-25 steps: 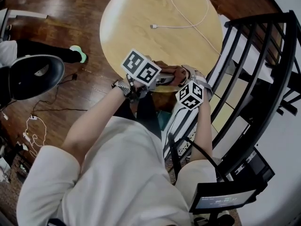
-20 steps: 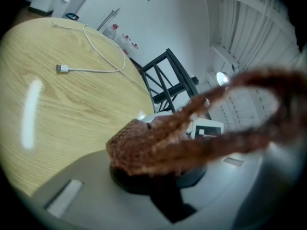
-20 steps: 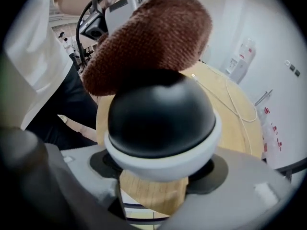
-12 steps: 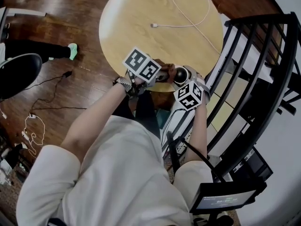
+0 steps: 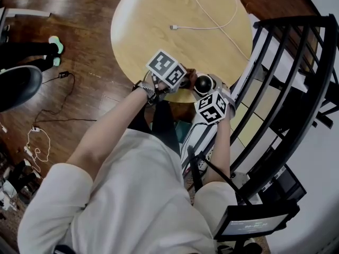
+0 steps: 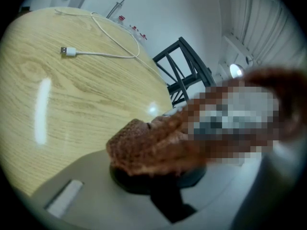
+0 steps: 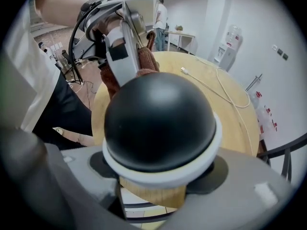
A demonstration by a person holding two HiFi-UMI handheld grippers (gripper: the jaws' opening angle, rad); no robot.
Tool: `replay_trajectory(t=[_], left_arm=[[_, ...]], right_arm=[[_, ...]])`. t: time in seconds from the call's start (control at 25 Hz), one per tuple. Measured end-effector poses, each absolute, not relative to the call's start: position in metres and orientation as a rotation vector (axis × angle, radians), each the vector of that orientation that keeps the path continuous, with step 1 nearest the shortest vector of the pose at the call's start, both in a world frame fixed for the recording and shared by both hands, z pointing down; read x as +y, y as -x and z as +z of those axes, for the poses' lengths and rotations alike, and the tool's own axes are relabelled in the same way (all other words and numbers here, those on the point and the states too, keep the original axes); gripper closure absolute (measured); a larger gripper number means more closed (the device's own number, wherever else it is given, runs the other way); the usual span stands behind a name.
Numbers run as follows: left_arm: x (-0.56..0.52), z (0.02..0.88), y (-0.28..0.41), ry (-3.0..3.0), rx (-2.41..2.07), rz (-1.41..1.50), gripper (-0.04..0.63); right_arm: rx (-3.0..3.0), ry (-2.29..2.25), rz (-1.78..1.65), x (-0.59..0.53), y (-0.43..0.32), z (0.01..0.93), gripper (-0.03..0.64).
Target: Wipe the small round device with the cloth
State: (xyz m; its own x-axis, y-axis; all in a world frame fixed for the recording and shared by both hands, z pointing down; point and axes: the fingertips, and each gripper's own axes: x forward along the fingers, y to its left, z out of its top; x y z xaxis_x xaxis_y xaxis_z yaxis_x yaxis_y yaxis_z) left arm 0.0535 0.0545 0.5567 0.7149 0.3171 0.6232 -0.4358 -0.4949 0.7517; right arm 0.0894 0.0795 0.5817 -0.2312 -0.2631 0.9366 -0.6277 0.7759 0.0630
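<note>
At the near rim of the one round wooden table (image 5: 153, 36), the two grippers met. The tabletop beyond lay open, bare but for one white cable (image 5: 174, 27) toward the far edge. One black railing (image 5: 296, 78) stood close on the right. The right gripper (image 7: 160, 169) clamped the single small round device (image 7: 160, 119) over that rim. The left gripper (image 6: 158, 176) pinched one brown cloth (image 6: 148, 143) just beside the device's dome; whether they touched could not be told.

free: bare tabletop (image 5: 153, 36) between near edge and cable (image 5: 173, 27) | blocked: black railing (image 5: 291, 21) close on right
</note>
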Motion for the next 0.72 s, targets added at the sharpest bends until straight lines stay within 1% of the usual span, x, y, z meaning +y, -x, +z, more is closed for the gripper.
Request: replay_trajectory(t=[0.24, 0.44, 0.56, 0.72], left_arm=[[0.046, 0.572, -0.052, -1.889, -0.187, 0.972, 0.517], [0.034, 0.579, -0.053, -1.98, -0.346, 0.988, 0.517], [0.032, 0.576, -0.049, -2.019, -0.387, 0.955, 0.515], [0.027, 0.56, -0.042, -2.016, -0.384, 0.822, 0.515]], right_arm=[[-1.779, -0.736, 0.457, 0.079, -0.09, 0.581, 0.261], [-1.721, -0.873, 0.589, 0.078, -0.09, 0.583, 0.262], [-1.705, -0.916, 0.605, 0.079, -0.09, 0.585, 0.262], [-1.725, -0.887, 0.544, 0.078, -0.094, 0.587, 0.259]])
